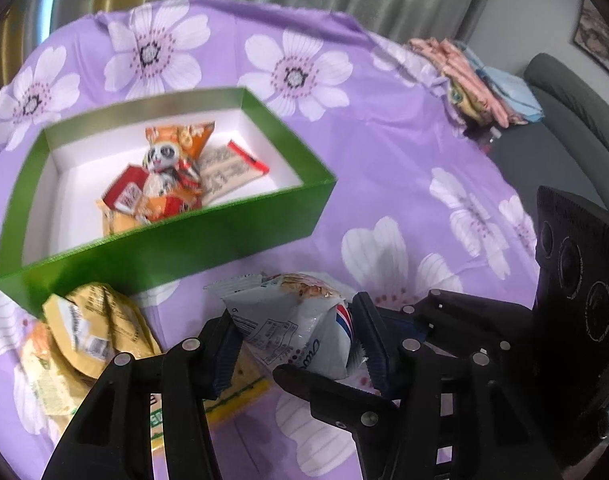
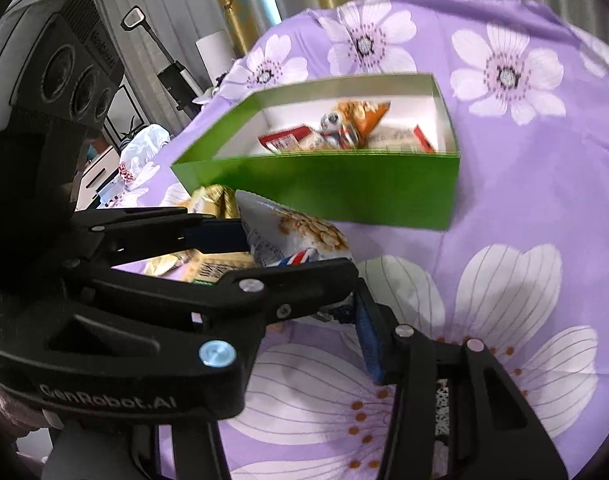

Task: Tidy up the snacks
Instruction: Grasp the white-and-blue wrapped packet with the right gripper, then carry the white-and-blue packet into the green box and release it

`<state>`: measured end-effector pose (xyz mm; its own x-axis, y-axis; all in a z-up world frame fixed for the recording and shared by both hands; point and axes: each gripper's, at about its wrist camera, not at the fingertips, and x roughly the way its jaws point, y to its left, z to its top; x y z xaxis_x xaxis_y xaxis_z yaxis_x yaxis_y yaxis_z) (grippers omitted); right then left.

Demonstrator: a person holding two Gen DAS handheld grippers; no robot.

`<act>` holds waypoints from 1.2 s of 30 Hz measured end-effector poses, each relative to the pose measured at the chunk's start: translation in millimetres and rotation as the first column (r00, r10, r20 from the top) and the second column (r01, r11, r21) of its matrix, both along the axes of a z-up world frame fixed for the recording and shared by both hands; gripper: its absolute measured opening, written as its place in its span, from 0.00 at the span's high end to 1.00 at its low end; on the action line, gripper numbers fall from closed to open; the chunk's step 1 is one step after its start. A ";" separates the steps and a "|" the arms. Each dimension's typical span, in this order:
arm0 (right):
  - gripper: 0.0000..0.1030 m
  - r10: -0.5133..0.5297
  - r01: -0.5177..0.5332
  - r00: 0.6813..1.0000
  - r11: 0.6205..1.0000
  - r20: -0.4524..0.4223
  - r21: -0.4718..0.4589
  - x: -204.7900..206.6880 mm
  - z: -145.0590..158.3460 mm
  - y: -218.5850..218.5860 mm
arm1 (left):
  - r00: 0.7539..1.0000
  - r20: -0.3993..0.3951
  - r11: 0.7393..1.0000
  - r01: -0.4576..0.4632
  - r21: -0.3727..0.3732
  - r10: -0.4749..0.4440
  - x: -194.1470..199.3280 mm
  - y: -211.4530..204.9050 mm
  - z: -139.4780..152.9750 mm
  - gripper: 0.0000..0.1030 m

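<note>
Both jaws grip white snack bag (image 1: 300,332); its underside hidden by left gripper (image 1: 300,344) & right gripper (image 2: 304,276).

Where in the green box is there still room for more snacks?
The green box has bare white floor at its left end and in the far right corner. The middle is crowded with a snack pile. Outside, yellow packets crowd its near left corner.

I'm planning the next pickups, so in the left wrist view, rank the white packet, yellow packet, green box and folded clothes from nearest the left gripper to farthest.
1. White packet: between the left gripper's fingers.
2. Yellow packet: on the cloth, just left.
3. Green box: beyond both packets.
4. Folded clothes: far right edge.
</note>
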<state>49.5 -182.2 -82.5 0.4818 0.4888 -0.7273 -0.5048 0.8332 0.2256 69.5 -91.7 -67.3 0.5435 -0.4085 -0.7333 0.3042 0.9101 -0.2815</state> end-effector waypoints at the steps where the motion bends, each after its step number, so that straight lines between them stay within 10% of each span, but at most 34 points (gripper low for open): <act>1: 0.54 0.001 -0.001 1.000 1.000 0.007 -0.002 -1.0 3.3 0.4 | 1.000 0.008 1.000 -0.003 -0.004 0.003 -1.5 0.7 4.2 0.48; 20: 0.54 0.056 -0.054 0.982 0.998 0.179 -0.014 -4.5 76.5 32.2 | 0.982 0.177 0.997 -0.056 -0.050 0.064 -9.6 33.9 75.7 0.48; 36: 0.54 0.087 -0.084 0.977 0.996 0.193 -0.023 45.9 80.1 67.2 | 0.978 0.166 0.990 -0.114 -0.078 0.126 32.9 72.2 73.9 0.48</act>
<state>95.4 -115.0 -2.3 0.5707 0.5245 -0.6318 -0.6075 0.7873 0.1049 102.5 -19.5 6.7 0.7059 -0.3782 -0.5990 0.2423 0.9235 -0.2975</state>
